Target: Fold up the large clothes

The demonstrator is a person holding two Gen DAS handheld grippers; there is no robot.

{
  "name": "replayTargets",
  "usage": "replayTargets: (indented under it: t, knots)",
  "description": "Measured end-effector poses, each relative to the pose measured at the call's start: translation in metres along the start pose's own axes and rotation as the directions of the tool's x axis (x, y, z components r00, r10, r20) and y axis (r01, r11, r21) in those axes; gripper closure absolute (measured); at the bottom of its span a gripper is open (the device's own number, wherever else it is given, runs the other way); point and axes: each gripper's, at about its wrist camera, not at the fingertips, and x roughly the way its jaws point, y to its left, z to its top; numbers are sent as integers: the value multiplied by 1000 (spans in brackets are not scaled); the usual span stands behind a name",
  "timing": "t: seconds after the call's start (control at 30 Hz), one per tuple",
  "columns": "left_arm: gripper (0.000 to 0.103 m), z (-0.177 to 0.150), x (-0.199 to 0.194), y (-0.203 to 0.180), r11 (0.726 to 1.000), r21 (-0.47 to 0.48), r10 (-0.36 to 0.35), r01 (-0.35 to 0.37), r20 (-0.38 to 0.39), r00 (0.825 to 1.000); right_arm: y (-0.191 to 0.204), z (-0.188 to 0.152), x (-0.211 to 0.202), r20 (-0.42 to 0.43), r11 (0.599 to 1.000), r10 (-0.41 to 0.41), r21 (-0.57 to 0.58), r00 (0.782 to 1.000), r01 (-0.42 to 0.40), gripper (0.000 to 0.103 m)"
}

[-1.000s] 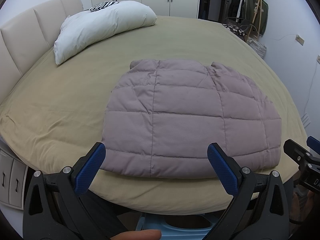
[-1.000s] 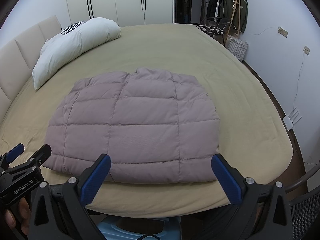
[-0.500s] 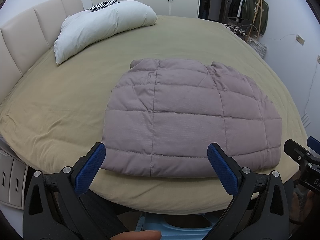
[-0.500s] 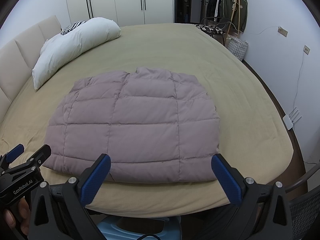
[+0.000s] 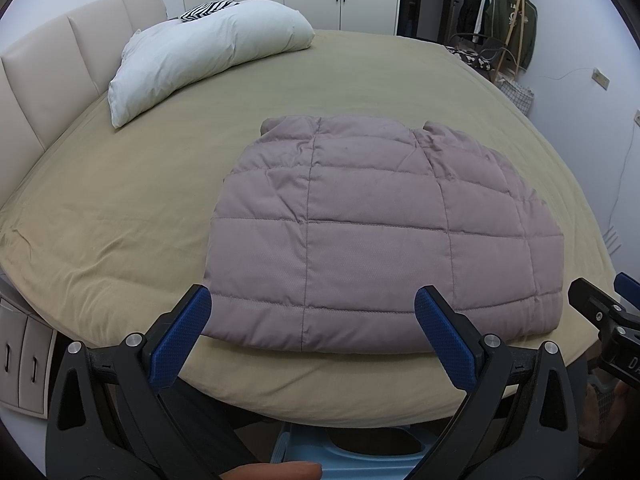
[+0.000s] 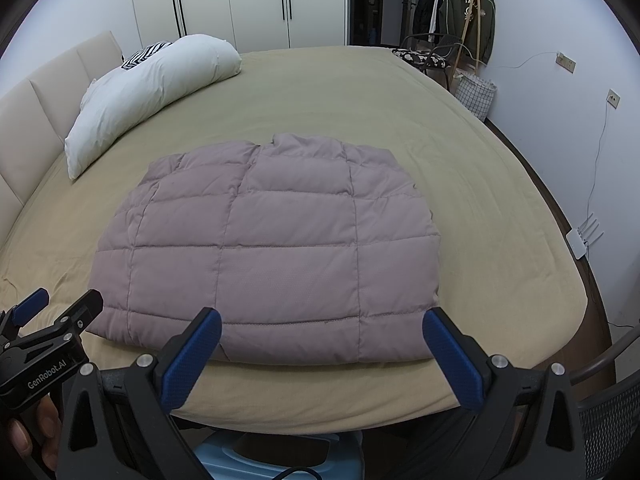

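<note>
A: On the left gripper's [image 6: 52,316] black body, at 8 o'clock in the right wrist view, white letters read "GenRobot.AI". Any other writing?

B: Only a fragment. At 4 o'clock in the left wrist view the right gripper's [image 5: 604,300] body shows "DA" and then the frame cuts it off. The green jacket [image 6: 476,16] on the rack at 1 o'clock has pale lettering, too small to read.

A: Counts?

B: One quilted mauve jacket [image 6: 272,256], folded into a rough rectangle, lying on one olive-beige bed [image 6: 500,248] close to the near edge. One long white pillow [image 6: 152,92] at 10 o'clock, with one zebra-striped cushion [image 6: 146,54] behind it. Two grippers, each with two blue pads.

A: And how do the grippers stand?

B: Left gripper [image 5: 312,320]: fingers spread wide, nothing between them, held off the near edge of the bed with the jacket's hem framed between the pads. Right gripper [image 6: 320,340]: the same, wide apart and empty, short of the hem.

A: What does one view have that the other lacks?

B: The right wrist view shows a white router [image 6: 582,238] on the wall at 3 o'clock, a mesh chair back [image 6: 608,420] at 4 o'clock and a hand [image 6: 28,428] under the left gripper. The left wrist view alone shows white drawers [image 5: 24,364] at 8 o'clock and a fingertip [image 5: 280,472] at 6 o'clock.
</note>
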Motion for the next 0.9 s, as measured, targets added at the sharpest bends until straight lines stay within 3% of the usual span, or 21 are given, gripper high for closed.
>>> replayTargets:
  t: [0.9]
  knots:
    - [0, -5, -2, 2, 1000, 0, 4, -4, -3, 1000, 2, -4, 1, -5, 1000, 3, -1, 1000, -3, 0]
